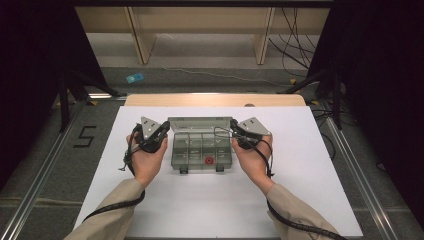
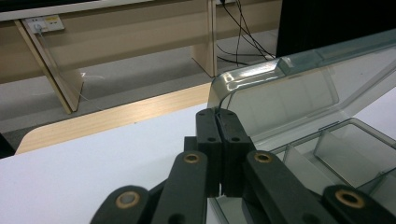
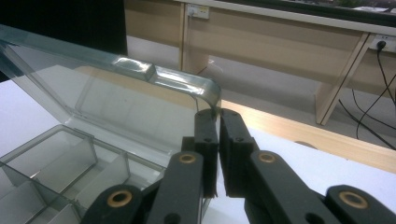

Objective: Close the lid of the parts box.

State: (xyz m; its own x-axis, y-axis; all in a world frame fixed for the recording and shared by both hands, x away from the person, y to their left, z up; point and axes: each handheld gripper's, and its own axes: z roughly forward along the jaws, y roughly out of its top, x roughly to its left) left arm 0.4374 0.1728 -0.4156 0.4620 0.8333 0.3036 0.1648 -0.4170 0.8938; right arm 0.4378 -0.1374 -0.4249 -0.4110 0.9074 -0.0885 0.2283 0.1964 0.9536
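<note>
Box: clear smoky plastic compartment box lying between the two grippers on the white tabletop, its lid raised and leaning away from the person.
Left gripper: left gripper held in the person's left hand, sitting at the left end of the lid; in the left gripper view its jaws are pressed together on the lid's left edge, gripping it just below the rounded corner.
Right gripper: right gripper held in the right hand, at the opposite end of the lid; in the right gripper view the jaws pinch the lid's right edge, with the thin clear wall passing between them and a narrow slit left lower down.
Lid: seen from the left gripper, lid rises ahead and to the right of the jaws; seen from the right gripper, lid spreads ahead and to the left.
Compartments: dividers lie below and to the right of the left jaws; more dividers lie below and left of the right jaws.
Red item: small round red object in a front compartment, nearer the right gripper than the left; too small to identify.
Latches: two dark latches on the box's near edge, toward the person, behind both grippers.
Table edge: wooden strip beyond the white surface, ahead of both grippers.
Background: pale wooden bench legs and loose black cables on the floor, well beyond the table.
</note>
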